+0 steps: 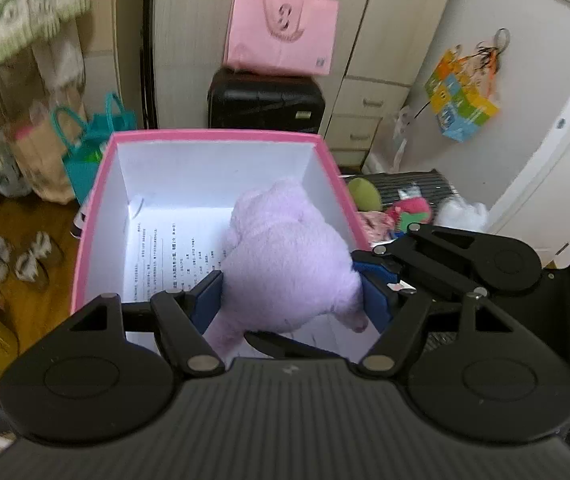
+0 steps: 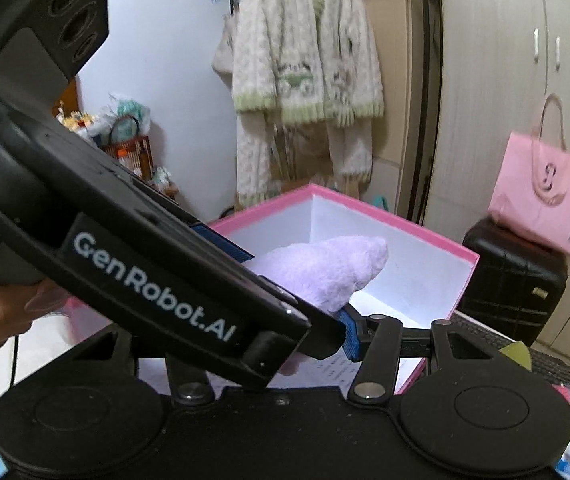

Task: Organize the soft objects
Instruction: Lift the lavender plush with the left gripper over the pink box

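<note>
A lilac plush toy [image 1: 289, 264] hangs over the open pink box [image 1: 213, 135] with white inside walls. My left gripper [image 1: 291, 300] is shut on the plush toy, blue pads pressed into both its sides, holding it inside the box mouth. The right wrist view shows the plush toy [image 2: 325, 268] and the pink box [image 2: 437, 236] too. The left gripper's body crosses that view and hides most of my right gripper [image 2: 285, 340]. One blue right fingertip [image 2: 351, 338] shows beside the plush; whether the right jaws grip it is unclear.
A printed sheet [image 1: 173, 256] lies on the box floor. Right of the box lie a green soft ball [image 1: 363, 194], a pink-green soft toy [image 1: 409, 210] and white fluff [image 1: 463, 212]. A black suitcase [image 1: 265, 100] with a pink bag [image 1: 281, 36] stands behind.
</note>
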Demonstrator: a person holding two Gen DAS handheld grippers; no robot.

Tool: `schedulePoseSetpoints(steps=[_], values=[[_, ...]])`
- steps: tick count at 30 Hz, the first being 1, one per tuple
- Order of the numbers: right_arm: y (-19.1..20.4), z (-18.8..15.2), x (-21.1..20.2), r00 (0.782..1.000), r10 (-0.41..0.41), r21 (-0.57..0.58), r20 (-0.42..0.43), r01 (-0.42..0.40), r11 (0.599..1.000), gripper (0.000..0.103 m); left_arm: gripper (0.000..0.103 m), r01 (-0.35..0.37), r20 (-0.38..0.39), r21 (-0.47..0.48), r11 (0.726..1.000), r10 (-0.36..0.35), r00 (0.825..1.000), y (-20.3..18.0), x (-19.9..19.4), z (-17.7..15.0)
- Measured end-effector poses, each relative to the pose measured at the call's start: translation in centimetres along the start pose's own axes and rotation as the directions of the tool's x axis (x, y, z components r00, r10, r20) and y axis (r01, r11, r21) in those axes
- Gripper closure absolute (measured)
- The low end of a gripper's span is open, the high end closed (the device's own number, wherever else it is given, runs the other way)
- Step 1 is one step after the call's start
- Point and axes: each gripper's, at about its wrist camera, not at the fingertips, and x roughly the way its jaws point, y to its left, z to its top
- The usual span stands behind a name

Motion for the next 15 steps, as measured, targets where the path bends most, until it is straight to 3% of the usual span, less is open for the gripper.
schedulePoseSetpoints(steps=[7,15], values=[[-3.8,1.2,4.8,0.993,0.018,0.019,-0.117,-0.016,1.0,0.044,0.032,0.026,-0.094,-0.081,0.996,-0.034,0.995,3.2,5.3,2.6],[-2.6,2.4,7.5,0.964,-0.081,-0.174,-0.252,0.037,0.984,0.044,0.032,0.076,-0.144,-0.197,0.978,-0.106,0.984,5.6,7.8,2.8]])
